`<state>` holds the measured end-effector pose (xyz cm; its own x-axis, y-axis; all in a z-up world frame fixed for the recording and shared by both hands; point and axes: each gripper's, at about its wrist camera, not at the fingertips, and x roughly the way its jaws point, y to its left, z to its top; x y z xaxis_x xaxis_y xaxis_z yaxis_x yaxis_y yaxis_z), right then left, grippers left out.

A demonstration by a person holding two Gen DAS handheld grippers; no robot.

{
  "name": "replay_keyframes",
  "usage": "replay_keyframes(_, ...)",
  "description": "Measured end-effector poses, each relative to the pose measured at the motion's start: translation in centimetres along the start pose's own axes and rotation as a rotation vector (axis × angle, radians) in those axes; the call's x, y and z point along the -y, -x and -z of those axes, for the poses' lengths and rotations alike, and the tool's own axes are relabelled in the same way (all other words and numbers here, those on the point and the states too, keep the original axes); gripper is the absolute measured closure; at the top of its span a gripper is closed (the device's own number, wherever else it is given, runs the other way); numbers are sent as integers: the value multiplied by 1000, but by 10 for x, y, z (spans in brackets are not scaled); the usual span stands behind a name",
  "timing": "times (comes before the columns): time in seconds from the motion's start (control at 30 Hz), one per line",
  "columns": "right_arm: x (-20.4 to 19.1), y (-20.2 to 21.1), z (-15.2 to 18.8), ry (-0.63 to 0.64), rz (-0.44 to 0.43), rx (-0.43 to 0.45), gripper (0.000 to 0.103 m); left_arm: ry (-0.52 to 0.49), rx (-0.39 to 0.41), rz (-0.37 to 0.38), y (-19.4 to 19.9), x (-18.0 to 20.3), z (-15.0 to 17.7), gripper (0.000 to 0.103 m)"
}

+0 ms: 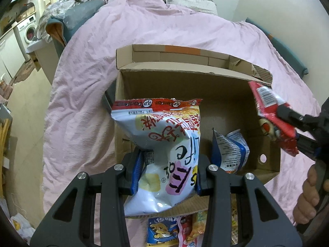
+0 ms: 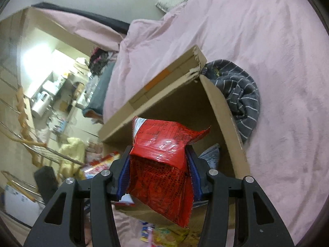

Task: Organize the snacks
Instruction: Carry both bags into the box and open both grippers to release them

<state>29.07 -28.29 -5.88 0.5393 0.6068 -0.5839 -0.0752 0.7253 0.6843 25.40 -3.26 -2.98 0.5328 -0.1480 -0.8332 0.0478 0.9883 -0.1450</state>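
Observation:
An open cardboard box [image 1: 185, 86] lies on a pink bed cover. My left gripper [image 1: 166, 170] is shut on a white snack bag with a red top strip [image 1: 164, 142] and holds it over the box's near left part. A blue and white snack bag [image 1: 230, 150] lies inside the box. My right gripper [image 2: 158, 175] is shut on a red snack bag [image 2: 162, 164] and holds it over the box [image 2: 185, 103]. In the left wrist view the red bag [image 1: 271, 111] hangs at the box's right edge.
Several loose snack bags [image 1: 174, 230] lie on the cover in front of the box. A grey striped cloth [image 2: 238, 90] lies behind the box's right wall. A pillow [image 1: 189, 0] is at the bed's head. A washing machine [image 1: 28, 33] stands far left.

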Motion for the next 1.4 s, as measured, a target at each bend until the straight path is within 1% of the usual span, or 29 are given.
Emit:
replay_keyframes(0.13,-6,-13,2,50,68,-16,49,-14,-5,2,-4,3,-1,67)
replay_keyframes(0.27,-13,-22,3,66,132,-19,49,-17,-31,-3,-11,5,-1,67)
replay_keyframes(0.5,-21,-29,6,138,209,-25,48,-11,-34,-11,-15,4,-1,66)
replay_keyframes(0.63,-22,-28,4,151,220,-20,46,-11,-22,-11,-13,5,-1,66)
replay_keyframes(0.7,-23,-26,4,156,218,-11,43,-16,-14,-11,-11,7,-1,66)
replay_keyframes(0.73,-24,-24,4,160,217,-5,38,-19,-12,-12,-11,7,-1,66)
replay_keyframes(0.8,-25,-21,3,161,207,6,32,-23,-6,-15,-9,7,0,66)
replay_keyframes(0.87,-26,-17,2,157,191,24,18,-20,-8,-19,-9,7,0,65)
replay_keyframes(0.9,-27,-14,2,158,186,34,16,-15,-10,-16,-9,6,0,64)
replay_keyframes(0.93,-28,-11,2,160,178,47,12,-12,-12,-13,-9,6,0,63)
replay_keyframes(0.97,-29,-9,2,164,173,53,12,-12,-14,-10,-9,6,0,56)
replay_keyframes(1.0,-30,-9,2,168,172,55,12,-16,-11,-10,-8,7,0,45)
replay_keyframes(1.03,-30,-9,1,170,173,54,12,-18,-3,-13,-6,7,0,40)
replay_keyframes(1.07,-30,-9,1,170,173,53,12,-20,6,-18,-5,8,0,32)
replay_keyframes(1.13,-28,-8,0,163,171,50,12,-29,27,-35,-2,9,0,26)
replay_keyframes(1.4,-32,-3,0,167,164,57,12,-30,40,-39,2,8,1,25)
